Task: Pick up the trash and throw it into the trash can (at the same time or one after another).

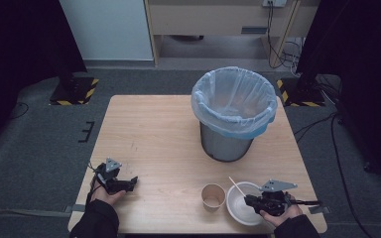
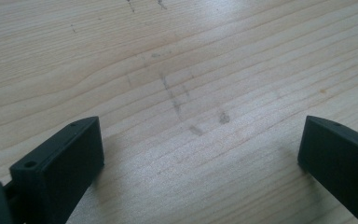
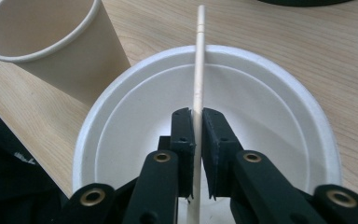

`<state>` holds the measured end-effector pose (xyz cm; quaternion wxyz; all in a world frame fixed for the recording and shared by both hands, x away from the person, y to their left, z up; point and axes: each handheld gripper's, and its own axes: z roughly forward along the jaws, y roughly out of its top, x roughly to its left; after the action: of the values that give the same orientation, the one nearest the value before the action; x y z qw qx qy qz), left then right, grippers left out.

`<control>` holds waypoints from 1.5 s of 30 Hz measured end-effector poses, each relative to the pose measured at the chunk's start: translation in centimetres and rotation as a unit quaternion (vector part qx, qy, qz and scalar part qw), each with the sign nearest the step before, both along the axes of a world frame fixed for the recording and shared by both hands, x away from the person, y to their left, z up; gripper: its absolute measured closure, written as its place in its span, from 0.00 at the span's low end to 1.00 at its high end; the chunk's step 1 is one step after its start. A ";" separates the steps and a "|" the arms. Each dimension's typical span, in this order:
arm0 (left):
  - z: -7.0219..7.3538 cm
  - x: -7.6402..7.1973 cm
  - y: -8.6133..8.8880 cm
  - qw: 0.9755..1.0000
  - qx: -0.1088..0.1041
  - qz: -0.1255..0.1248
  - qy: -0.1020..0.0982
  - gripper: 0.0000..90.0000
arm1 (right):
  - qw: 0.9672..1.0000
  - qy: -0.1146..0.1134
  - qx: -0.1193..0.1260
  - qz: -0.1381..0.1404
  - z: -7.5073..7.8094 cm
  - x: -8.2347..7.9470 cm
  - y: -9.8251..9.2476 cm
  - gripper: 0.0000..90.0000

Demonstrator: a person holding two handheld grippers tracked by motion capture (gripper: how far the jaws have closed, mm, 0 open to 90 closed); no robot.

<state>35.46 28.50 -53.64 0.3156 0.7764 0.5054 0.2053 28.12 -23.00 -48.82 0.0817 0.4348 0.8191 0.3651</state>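
**Chopstick pinched over the bowl, bin waiting across the table**

Chopstick (image 1: 236, 187) is lying slanted across the white bowl (image 1: 238, 208) at the near right corner of the table (image 1: 154, 139) in the high view. My right gripper (image 1: 250, 200) is sitting over the bowl's right side; the paper cup (image 1: 213, 196) is standing just left of the bowl. The lined trash bin (image 1: 233, 111) is standing well apart, toward the far side. My left gripper (image 1: 131, 182) is resting at the near left edge, away from everything.

Left gripper view: both jaws are standing wide apart over bare wood, holding nothing.

Right gripper view: my right gripper (image 3: 198, 135) is clamping the chopstick (image 3: 198, 70) between its pads, the stick running straight out past the bowl's (image 3: 284, 93) far rim. The cup (image 3: 51, 46) is sitting close by on the left.

Risks, as I'm judging them: the stick is thin and round, so it may be rolling or pivoting in the pads when I lift. The long free end could be sweeping into the cup and tipping it. Dragging low could be catching the bowl rim and shifting the light bowl.
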 end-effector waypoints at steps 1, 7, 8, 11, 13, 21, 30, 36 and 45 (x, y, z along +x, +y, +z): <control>0.0 0.0 0.0 1.000 0.000 0.000 0.000 0.00 | 1.000 -0.001 -0.001 0.000 0.0 0.0 0.0 0.95; 0.0 0.0 0.0 1.000 0.000 0.000 0.000 0.00 | 1.000 -0.008 0.008 -0.002 0.3 0.1 -0.3 0.95; 0.0 0.0 0.0 1.000 0.000 0.000 0.000 0.00 | 1.000 -0.009 0.014 -0.003 0.5 0.1 -0.3 0.95; 0.0 0.0 0.0 1.000 0.000 0.000 0.000 0.00 | 0.999 -0.027 0.042 -0.008 1.1 0.1 -0.7 0.95; 0.0 0.0 0.0 1.000 0.000 0.000 0.000 0.00 | 0.998 -0.032 0.046 -0.009 1.2 0.2 -0.8 0.95; 0.0 0.0 0.0 1.000 0.000 0.000 0.000 0.00 | 0.992 -0.080 0.097 -0.016 2.8 0.1 -1.3 0.95; 0.0 0.0 0.0 1.000 0.000 0.000 0.000 0.00 | 0.979 -0.131 0.151 -0.027 4.6 0.1 -2.0 0.95; 0.0 0.0 0.0 1.000 0.000 0.000 0.000 0.00 | 0.969 -0.163 0.185 -0.028 5.9 0.1 -2.4 0.95; 0.0 0.0 0.0 1.000 0.000 0.000 0.000 0.00 | 0.950 -0.208 0.230 -0.031 8.0 0.3 -3.0 0.95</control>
<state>35.46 28.50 -53.64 0.3156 0.7764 0.5054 0.2053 28.45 -26.00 -40.79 0.1597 0.3816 0.6640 0.6229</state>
